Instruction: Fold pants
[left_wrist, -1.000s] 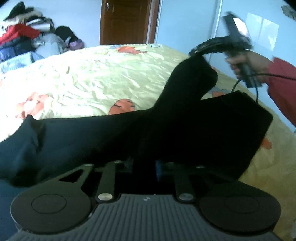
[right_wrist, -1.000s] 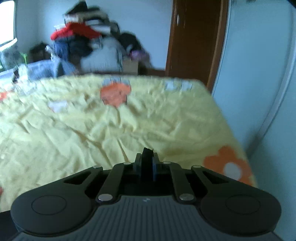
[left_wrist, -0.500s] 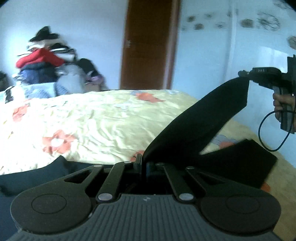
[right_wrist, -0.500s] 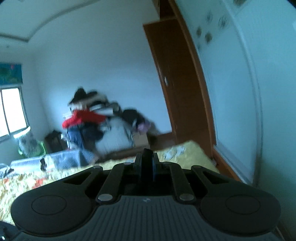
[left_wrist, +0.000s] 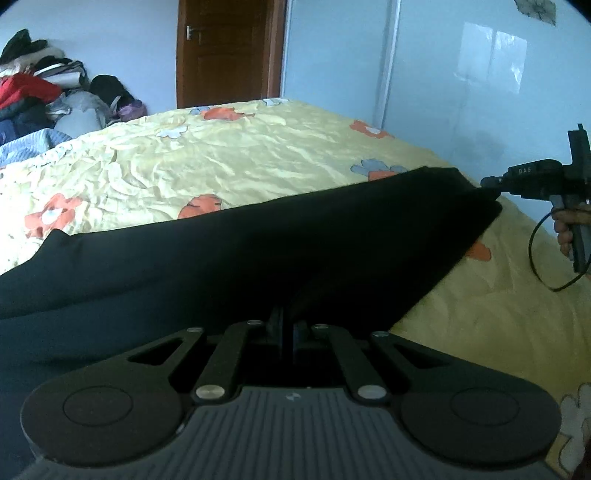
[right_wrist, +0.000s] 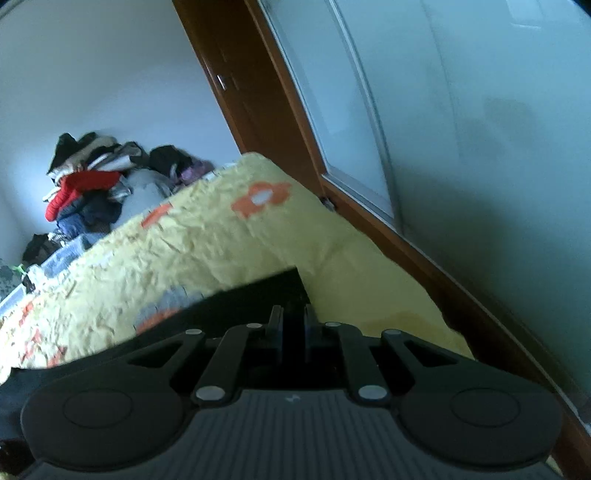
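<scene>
The black pants (left_wrist: 236, 258) lie stretched across the yellow flowered bedspread (left_wrist: 229, 155). My left gripper (left_wrist: 286, 321) is shut on the near edge of the cloth. My right gripper shows in the left wrist view (left_wrist: 487, 182) at the far right, shut on the pants' far corner and holding it taut just above the bed. In the right wrist view the right gripper (right_wrist: 293, 317) pinches the black cloth (right_wrist: 258, 291) between its fingers.
A pile of clothes (left_wrist: 40, 96) is heaped beyond the bed at the left. A brown wooden door (left_wrist: 225, 51) and a pale wall stand behind. The bed's right edge (right_wrist: 406, 280) runs next to a wardrobe panel (right_wrist: 461, 110).
Both grippers have come down from a raised position, lowering the lifted pants leg and pulling it flat and taut over the rest of the pants near the bed.
</scene>
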